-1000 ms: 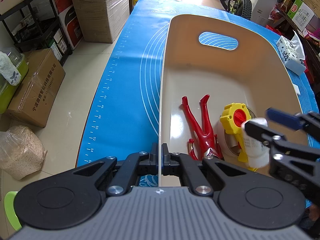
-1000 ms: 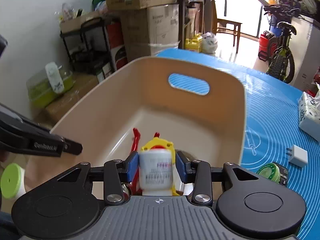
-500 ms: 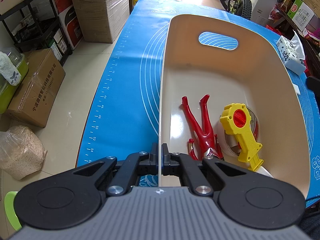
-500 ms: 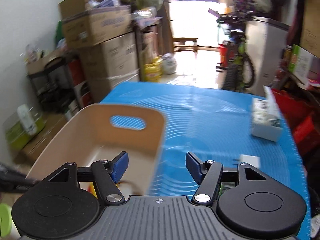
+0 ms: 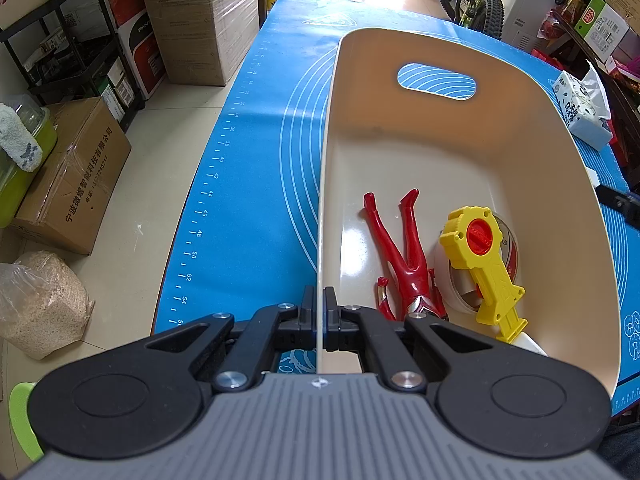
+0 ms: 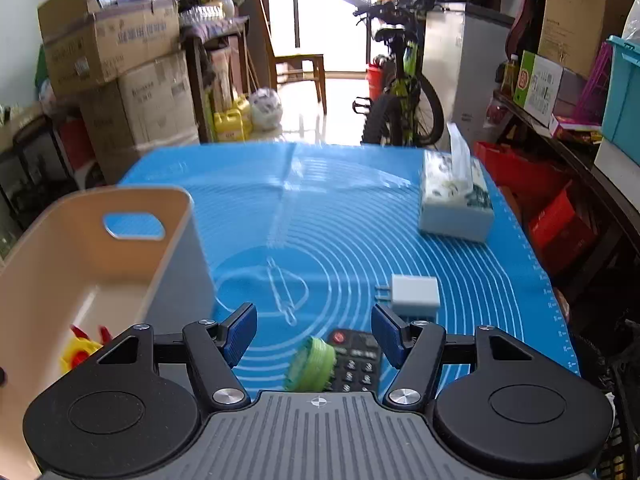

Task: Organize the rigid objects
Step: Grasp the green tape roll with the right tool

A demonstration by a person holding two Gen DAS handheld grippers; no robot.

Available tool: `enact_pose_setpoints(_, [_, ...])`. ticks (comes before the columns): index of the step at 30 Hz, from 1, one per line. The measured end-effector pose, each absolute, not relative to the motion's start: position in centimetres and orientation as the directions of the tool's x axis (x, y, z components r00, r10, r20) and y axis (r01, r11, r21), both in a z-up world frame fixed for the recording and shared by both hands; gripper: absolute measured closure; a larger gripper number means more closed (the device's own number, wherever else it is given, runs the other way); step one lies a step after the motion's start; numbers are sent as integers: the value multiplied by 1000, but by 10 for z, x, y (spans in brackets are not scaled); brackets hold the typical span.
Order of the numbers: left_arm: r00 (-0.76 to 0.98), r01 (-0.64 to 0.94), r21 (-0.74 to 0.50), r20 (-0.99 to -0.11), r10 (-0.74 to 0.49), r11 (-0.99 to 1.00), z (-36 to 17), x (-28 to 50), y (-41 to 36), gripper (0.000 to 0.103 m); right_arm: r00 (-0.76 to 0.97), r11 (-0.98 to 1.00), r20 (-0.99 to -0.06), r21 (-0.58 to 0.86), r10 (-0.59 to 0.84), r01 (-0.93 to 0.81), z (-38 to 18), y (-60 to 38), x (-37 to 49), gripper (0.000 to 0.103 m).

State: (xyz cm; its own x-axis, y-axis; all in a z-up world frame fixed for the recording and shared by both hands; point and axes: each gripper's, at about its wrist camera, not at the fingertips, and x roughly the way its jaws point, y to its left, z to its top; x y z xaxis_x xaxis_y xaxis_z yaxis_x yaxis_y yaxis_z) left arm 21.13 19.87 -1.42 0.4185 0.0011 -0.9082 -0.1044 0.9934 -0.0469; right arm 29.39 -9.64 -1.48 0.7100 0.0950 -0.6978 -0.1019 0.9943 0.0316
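- Around the table, a cluttered storeroom: stacked cardboard boxes [image 6: 120,80], a black shelf rack [image 5: 72,40], a bicycle [image 6: 400,92] by a bright doorway, pale floor tiles [image 5: 160,168].
- Over the tabletop lies a blue baking mat [image 6: 340,220] printed with white concentric rings, a rolling-pin outline and a ruler scale along its edge; numerals such as 44, 46, 48 and 50 can be read.
- On the mat stands a beige bin [image 5: 460,152] with a cut-out handle slot in its far wall.
- Beside the table on the floor, a taped carton [image 5: 76,176] carries Chinese characters down its side; I cannot make out more.
- Inside the bin lie a red action figure [image 5: 404,252] on its back and a yellow tape dispenser [image 5: 484,264] with a red hub, just beside each other, the dispenser resting on its tape roll.
- Near the mat's far right edge sits a tissue box [image 6: 456,204].
- Outside the bin on the mat: a white charger plug [image 6: 414,294], a black remote control [image 6: 354,362], and a green ribbed cap [image 6: 312,364] touching the remote.
- Pointing steeply down, the left gripper [image 5: 319,312] is clamped on the bin's near rim, one finger on each side of the wall.
- Tilted toward the mat, the right gripper [image 6: 316,332] has its blue pads [image 6: 240,332] spread wide, nothing between them; the cap and remote lie below.
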Motion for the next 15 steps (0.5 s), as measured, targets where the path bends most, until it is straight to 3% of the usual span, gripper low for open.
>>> enact_pose_setpoints(15, [419, -104, -47, -908, 1, 993, -14, 211, 199, 100, 647, 986, -758, -26, 88, -165, -61, -79, 306, 34])
